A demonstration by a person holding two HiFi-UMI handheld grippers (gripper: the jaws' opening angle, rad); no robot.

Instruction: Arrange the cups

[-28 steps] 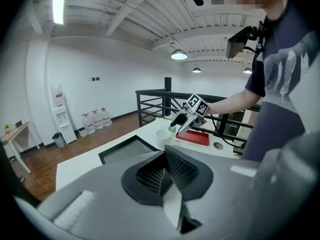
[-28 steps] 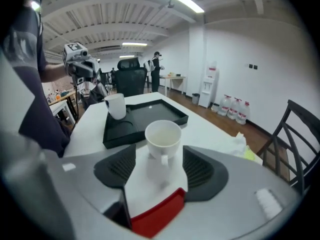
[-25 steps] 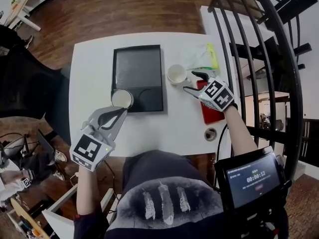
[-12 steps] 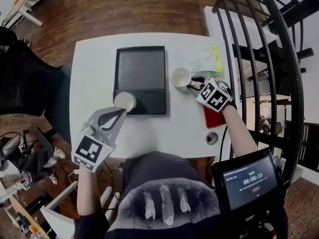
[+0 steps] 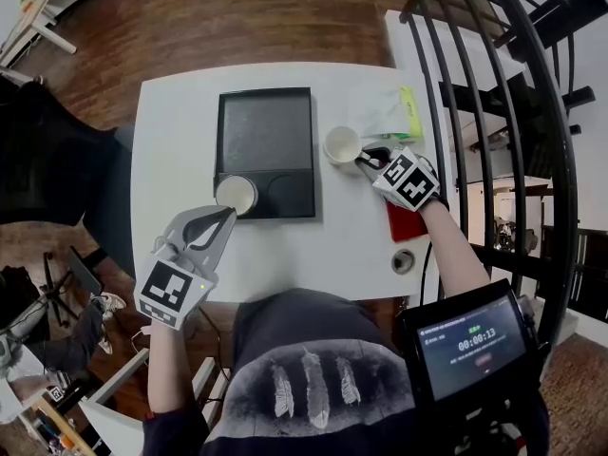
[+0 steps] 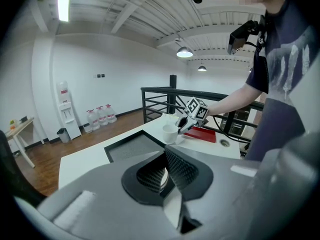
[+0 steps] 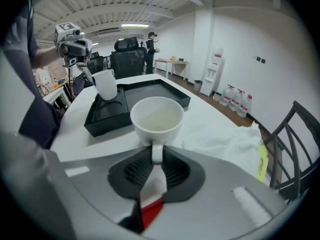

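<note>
Right cup handle, earlier free, between just-closing jaws of right gripper.

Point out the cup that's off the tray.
The white ceramic cup on the white table, right of the black tray; the other cup stands in the tray's near-left recess.

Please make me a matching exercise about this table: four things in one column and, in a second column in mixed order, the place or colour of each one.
Things:
1. tray
2. left cup
3. right cup
4. flat pad

Place or colour:
A. red, at the right edge of the table
B. on the bare table, just right of the tray
C. black, in the middle of the table
D. on the tray's near left corner

Pairs: 1-C, 2-D, 3-B, 4-A
</note>
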